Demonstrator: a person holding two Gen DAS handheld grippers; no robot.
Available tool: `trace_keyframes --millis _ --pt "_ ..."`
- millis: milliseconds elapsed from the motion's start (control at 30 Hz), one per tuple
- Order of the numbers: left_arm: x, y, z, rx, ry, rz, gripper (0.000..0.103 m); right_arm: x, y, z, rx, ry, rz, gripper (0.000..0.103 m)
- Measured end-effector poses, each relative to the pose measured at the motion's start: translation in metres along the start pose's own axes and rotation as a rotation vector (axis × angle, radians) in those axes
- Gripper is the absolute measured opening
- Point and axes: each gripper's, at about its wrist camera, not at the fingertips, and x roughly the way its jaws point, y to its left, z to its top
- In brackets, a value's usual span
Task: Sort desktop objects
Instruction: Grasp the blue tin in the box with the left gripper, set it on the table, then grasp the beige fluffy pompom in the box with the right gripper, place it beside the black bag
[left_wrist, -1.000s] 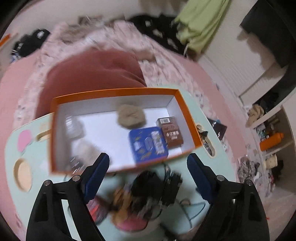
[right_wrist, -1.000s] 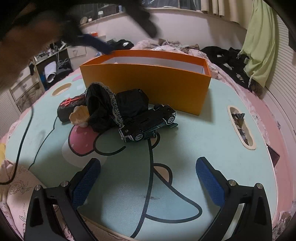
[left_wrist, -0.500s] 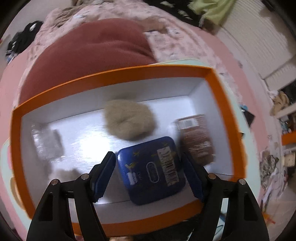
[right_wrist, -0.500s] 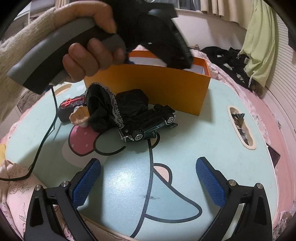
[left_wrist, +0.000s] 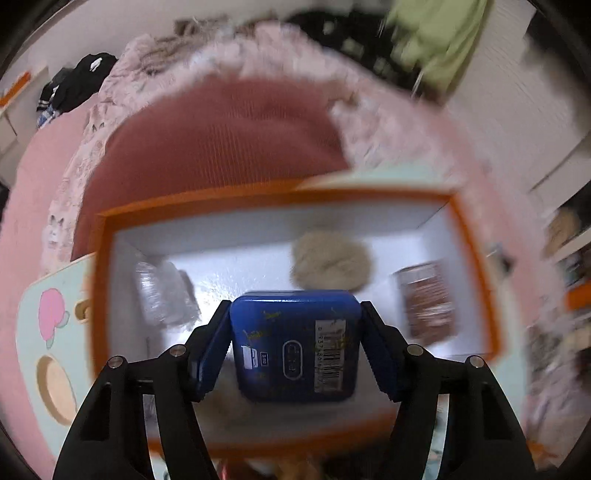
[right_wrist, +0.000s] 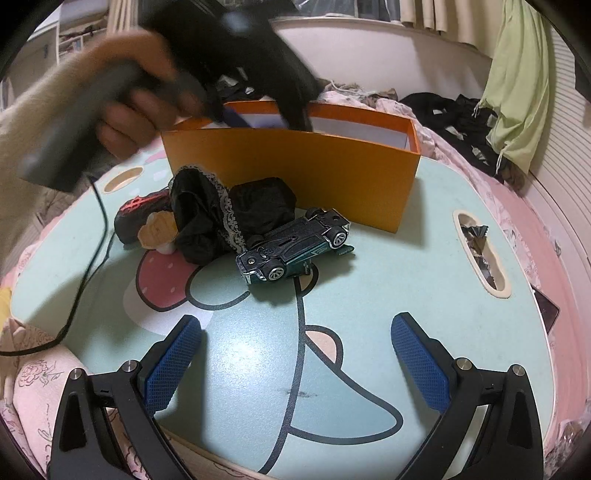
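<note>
My left gripper (left_wrist: 295, 343) is shut on a blue tin (left_wrist: 295, 350) and holds it above the floor of the orange box (left_wrist: 103, 280). The box also holds a beige puff (left_wrist: 330, 264), a brown pack (left_wrist: 428, 302) and a clear wrapped item (left_wrist: 162, 291). In the right wrist view the left gripper (right_wrist: 258, 122) reaches into the box (right_wrist: 295, 177) from above. My right gripper (right_wrist: 295, 362) is open and empty over the table's near edge. A green toy car (right_wrist: 295, 247) lies upside down by a black lace cloth (right_wrist: 221, 218).
A red-and-black item (right_wrist: 136, 214) and a tan piece (right_wrist: 159, 229) lie left of the cloth. A cable (right_wrist: 88, 266) trails over the left of the mint table (right_wrist: 406, 295). A slot (right_wrist: 480, 254) holds wrappers at right. Bedding surrounds the table.
My left gripper went down into the box, closed on the blue tin and lifted it. My right gripper has not moved.
</note>
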Motion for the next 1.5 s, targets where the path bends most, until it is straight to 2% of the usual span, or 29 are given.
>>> trace_keyframes --millis 100,200,367,467,567,600,633,700,767,933,967,1000,1033,1133,1500 --pt "-0.054 -0.005 -0.016 0.022 -0.119 -0.081 0.067 0.000 -0.001 0.000 0.001 0.000 0.000 0.103" --pt "-0.085 -0.012 -0.046 0.055 -0.153 -0.126 0.067 0.001 -0.001 0.000 0.000 0.000 0.000 0.103" --pt "-0.078 -0.005 -0.084 0.058 -0.150 -0.097 0.067 0.000 -0.001 0.000 0.002 -0.001 0.000 0.103" --pt "-0.073 0.007 -0.095 0.027 -0.207 -0.073 0.067 0.001 -0.001 0.000 0.002 -0.001 0.000 0.103" --pt "-0.086 0.022 -0.107 -0.036 -0.270 -0.079 0.068 0.001 -0.001 0.000 0.002 -0.001 0.000 0.103" --pt "-0.093 0.027 -0.113 -0.058 -0.299 -0.078 0.070 0.001 -0.001 0.000 0.003 -0.001 0.000 0.103" --pt "-0.103 0.033 -0.121 -0.080 -0.331 -0.053 0.076 0.000 -0.001 0.001 0.002 -0.001 -0.001 0.103" --pt "-0.111 0.036 -0.137 -0.087 -0.361 0.007 0.083 0.001 -0.001 0.001 0.007 -0.002 -0.004 0.103" --pt "-0.109 0.034 -0.155 -0.053 -0.345 0.055 0.083 0.001 -0.001 0.000 0.007 -0.002 -0.004 0.103" --pt "-0.067 0.019 -0.193 0.029 -0.186 0.103 0.084 0.000 -0.001 0.001 0.007 -0.002 -0.004 0.103" --pt "-0.055 0.015 -0.199 0.046 -0.163 0.138 0.084 0.001 -0.001 0.000 0.007 -0.002 -0.004 0.103" --pt "-0.039 0.013 -0.203 0.057 -0.122 0.187 0.093 0.000 -0.001 0.000 0.008 -0.002 -0.005 0.103" --pt "-0.034 0.016 -0.206 0.049 -0.163 0.179 0.103 0.001 -0.001 0.000 0.008 0.001 -0.007 0.103" --pt "-0.016 0.024 -0.202 0.020 -0.153 0.175 0.103 -0.001 0.001 -0.001 0.008 -0.001 -0.007 0.103" --pt "0.026 0.038 -0.202 0.015 -0.173 0.178 0.103 -0.003 -0.002 0.001 0.013 -0.002 -0.003 0.102"
